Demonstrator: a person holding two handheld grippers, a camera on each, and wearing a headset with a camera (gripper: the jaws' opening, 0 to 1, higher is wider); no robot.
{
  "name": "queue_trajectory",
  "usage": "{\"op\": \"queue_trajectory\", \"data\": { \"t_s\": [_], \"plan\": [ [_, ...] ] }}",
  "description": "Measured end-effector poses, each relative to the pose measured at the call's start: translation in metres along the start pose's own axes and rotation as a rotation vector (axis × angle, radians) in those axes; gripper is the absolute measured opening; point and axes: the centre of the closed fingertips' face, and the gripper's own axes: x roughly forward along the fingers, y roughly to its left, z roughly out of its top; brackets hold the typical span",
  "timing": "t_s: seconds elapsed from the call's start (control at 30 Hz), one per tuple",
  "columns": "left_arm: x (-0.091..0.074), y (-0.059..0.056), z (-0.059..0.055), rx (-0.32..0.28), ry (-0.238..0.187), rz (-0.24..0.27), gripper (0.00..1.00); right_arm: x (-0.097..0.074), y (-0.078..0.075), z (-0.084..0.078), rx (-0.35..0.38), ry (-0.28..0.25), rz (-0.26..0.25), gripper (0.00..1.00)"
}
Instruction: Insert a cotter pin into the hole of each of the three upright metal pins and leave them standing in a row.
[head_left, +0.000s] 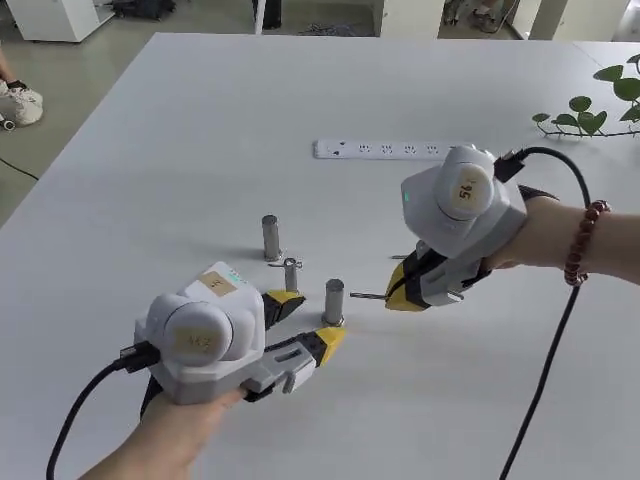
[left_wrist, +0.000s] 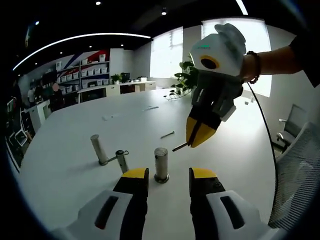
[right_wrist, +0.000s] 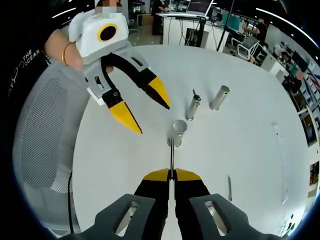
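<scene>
Three upright metal pins stand in a diagonal row: a far pin (head_left: 271, 238), a middle pin (head_left: 291, 275) with a cotter pin through its top, and a near pin (head_left: 334, 302). My left gripper (head_left: 307, 320) is open, its yellow jaws on either side of the near pin's (left_wrist: 161, 164) base without touching it. My right gripper (head_left: 405, 290) is shut on a cotter pin (head_left: 365, 296), held level. In the right gripper view the cotter pin (right_wrist: 171, 155) points at the top of the near pin (right_wrist: 177, 132), its tip right beside it.
A loose cotter pin (left_wrist: 167, 134) lies on the white table behind the right gripper. A white power strip (head_left: 380, 150) sits farther back, and a leafy plant (head_left: 600, 100) at the far right. The right gripper's cable (head_left: 550, 370) trails over the table.
</scene>
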Motion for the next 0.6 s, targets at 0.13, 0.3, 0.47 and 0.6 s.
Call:
{"op": "queue_trajectory", "data": {
  "t_s": [0.13, 0.3, 0.47, 0.6],
  "plan": [
    [0.008, 0.006, -0.001, -0.013, -0.004, 0.021, 0.30, 0.002, -0.003, 0.001, -0.009, 0.004, 0.003, 0.00],
    [0.019, 0.010, 0.000, -0.054, -0.013, 0.032, 0.27, 0.003, -0.008, 0.002, -0.007, 0.001, 0.005, 0.00],
    [0.027, 0.009, -0.002, -0.077, -0.012, 0.032, 0.23, 0.004, -0.011, 0.002, -0.016, 0.004, 0.016, 0.00],
    [0.031, 0.008, -0.004, -0.081, -0.009, 0.029, 0.22, 0.006, -0.012, 0.001, -0.021, 0.008, 0.024, 0.00]
  ]
}}
